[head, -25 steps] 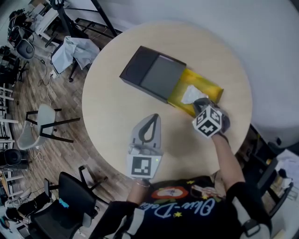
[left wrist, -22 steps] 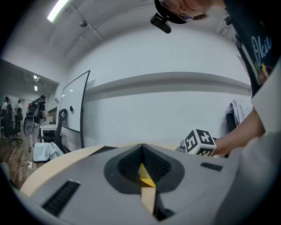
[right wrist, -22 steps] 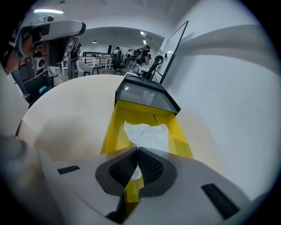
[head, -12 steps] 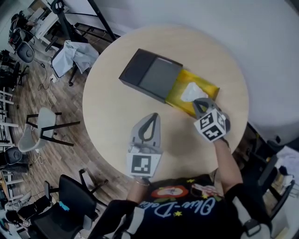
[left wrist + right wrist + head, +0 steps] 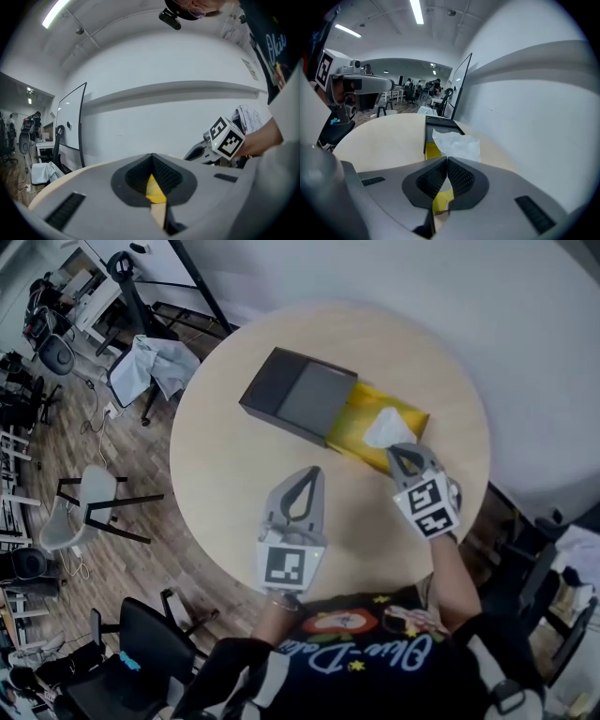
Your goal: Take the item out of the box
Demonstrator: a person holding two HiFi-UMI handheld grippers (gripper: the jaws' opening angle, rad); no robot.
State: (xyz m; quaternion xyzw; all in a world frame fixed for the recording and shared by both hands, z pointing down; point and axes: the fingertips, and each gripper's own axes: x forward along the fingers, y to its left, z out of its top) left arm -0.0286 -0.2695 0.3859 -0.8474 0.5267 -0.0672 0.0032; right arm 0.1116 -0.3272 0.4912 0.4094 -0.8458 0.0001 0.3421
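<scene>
Lying across the upper middle of the round table (image 5: 220, 488), the dark box (image 5: 298, 395) has its yellow tray (image 5: 349, 425) slid out towards the right of the frame. The item, a crumpled white paper (image 5: 386, 427), sits in that tray, poking above its rim.

The right gripper (image 5: 396, 450) is at centre right of the head view, its tips at the tray's near edge, just beside the paper. In the right gripper view its jaws are pressed together at the tips; the paper stands just beyond them, and nothing can be seen clamped between them.

The left gripper (image 5: 309, 472) is low in the centre of the frame, over bare tabletop and well apart from the box. Its jaws are closed together too, on nothing.

At the left of the frame, on the wooden floor, are a white chair (image 5: 82, 498) and a chair draped with cloth (image 5: 150, 367).
</scene>
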